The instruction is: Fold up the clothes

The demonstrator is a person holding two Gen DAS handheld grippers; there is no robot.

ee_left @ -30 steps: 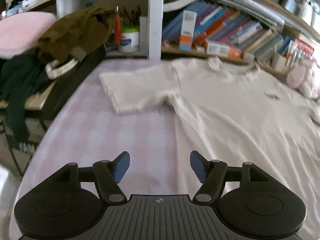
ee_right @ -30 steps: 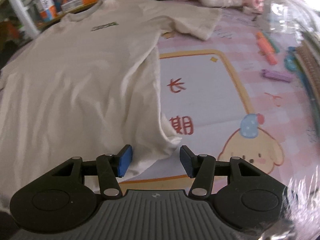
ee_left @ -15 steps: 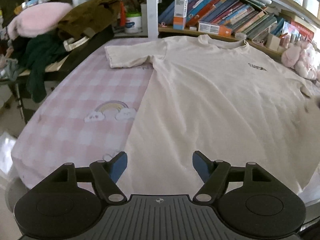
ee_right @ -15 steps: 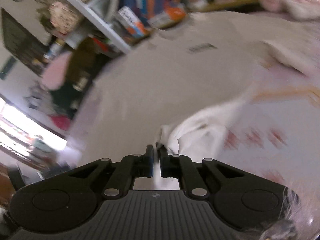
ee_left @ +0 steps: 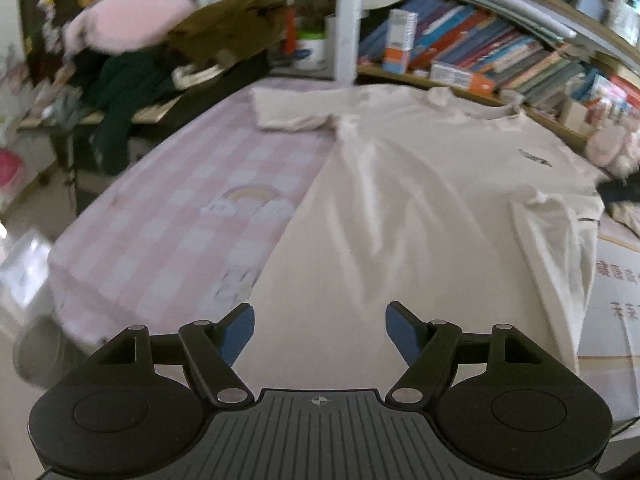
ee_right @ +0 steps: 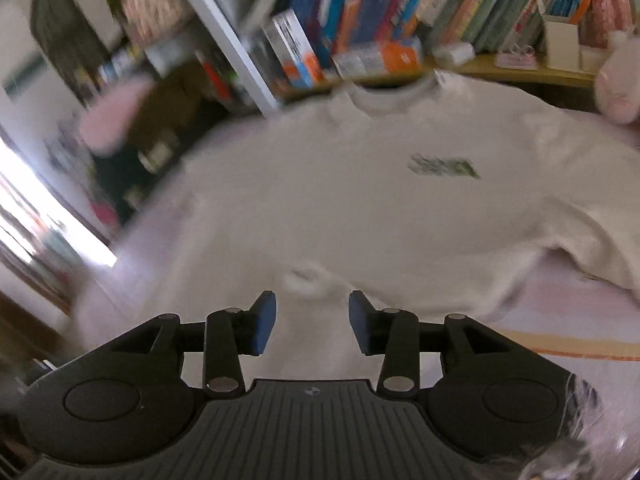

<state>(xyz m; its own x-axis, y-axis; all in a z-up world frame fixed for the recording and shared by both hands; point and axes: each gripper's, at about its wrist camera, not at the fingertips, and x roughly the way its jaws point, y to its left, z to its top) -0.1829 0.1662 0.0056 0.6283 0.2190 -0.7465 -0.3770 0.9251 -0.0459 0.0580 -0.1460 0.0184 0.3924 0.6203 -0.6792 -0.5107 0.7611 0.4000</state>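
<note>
Cream T-shirt [ee_left: 420,200] flat, collar toward bookshelf [ee_left: 480,52], both grippers' fingers apart, empty

Cream short-sleeved cloth T-shirt [ee_left: 420,208]: soft, matt, lightly creased. Pink-and-white checked cloth cover [ee_left: 192,208] on the surface: matt weave. Black plastic left gripper [ee_left: 320,330]: matt, ribbed body; blue fingers [ee_left: 236,330], smooth.

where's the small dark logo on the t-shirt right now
In the right wrist view the logo sits on the t-shirt chest, right of centre, below the collar and bookshelf.
</note>
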